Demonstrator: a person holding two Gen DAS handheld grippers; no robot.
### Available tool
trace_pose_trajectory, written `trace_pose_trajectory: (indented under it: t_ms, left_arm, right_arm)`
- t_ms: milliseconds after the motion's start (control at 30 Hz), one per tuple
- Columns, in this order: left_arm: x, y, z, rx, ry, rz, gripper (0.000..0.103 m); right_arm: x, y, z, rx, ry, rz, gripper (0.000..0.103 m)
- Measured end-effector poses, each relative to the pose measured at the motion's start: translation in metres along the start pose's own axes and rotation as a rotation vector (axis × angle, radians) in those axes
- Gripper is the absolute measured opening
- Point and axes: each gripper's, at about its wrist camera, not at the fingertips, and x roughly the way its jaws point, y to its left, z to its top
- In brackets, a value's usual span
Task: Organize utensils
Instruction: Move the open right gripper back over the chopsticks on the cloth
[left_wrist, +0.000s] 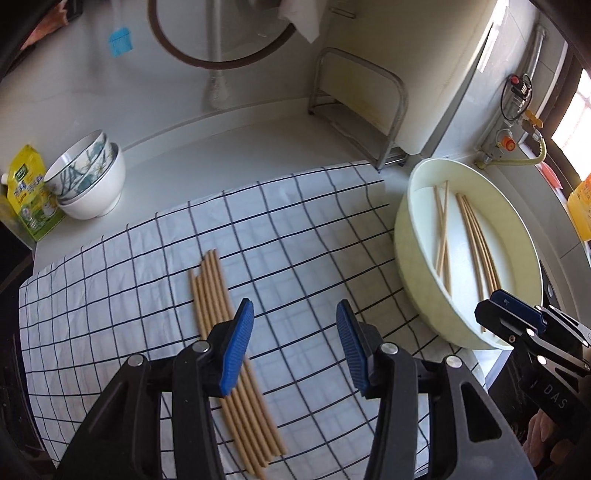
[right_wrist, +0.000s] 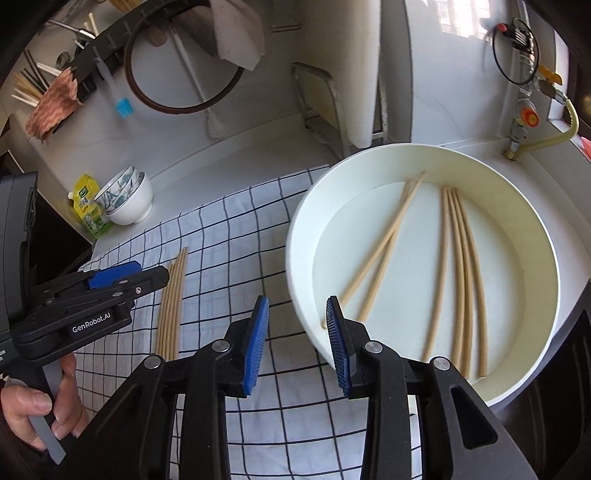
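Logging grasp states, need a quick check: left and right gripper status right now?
Left gripper: open, holding nothing, above the chopsticks on the cloth.
Right gripper: open, holding nothing, at the basin rim.

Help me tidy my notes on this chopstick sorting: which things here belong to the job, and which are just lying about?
Belongs to the job:
chopsticks on the cloth
chopsticks in the basin
white basin
checked cloth
left gripper, open and empty
right gripper, open and empty

Just lying about:
stacked bowls
yellow-green pouch
metal rack
blue brush
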Motion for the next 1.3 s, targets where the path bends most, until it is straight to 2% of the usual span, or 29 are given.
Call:
trace_pose_trajectory:
  t_ms: [67,133,367,700,1000,1300]
  left_arm:
    - [-0.002,0.016,-0.006,-0.026,0.002,0.012,0.047]
    - [-0.005,0.030,-0.013,-0.050,0.003,0.026,0.048]
    - [-0.008,0.071,-0.037,-0.117,0.010,0.068,0.050]
    - [-0.004,0.128,-0.062,-0.215,0.029,0.127,0.054]
    - [0.011,0.145,-0.086,-0.239,0.057,0.128,0.058]
    - [0.019,0.142,-0.096,-0.244,0.062,0.109,0.061]
  right_arm:
    - [0.004,0.013,-0.001,-0.024,0.005,0.013,0.031]
    - [0.008,0.026,-0.002,-0.046,0.010,0.023,0.035]
    - [0.030,0.065,-0.010,-0.107,0.059,0.051,0.036]
    - [0.072,0.104,-0.033,-0.155,0.142,0.075,0.040]
    - [0.111,0.122,-0.051,-0.195,0.195,0.035,0.043]
    - [0.123,0.132,-0.058,-0.223,0.204,0.015,0.044]
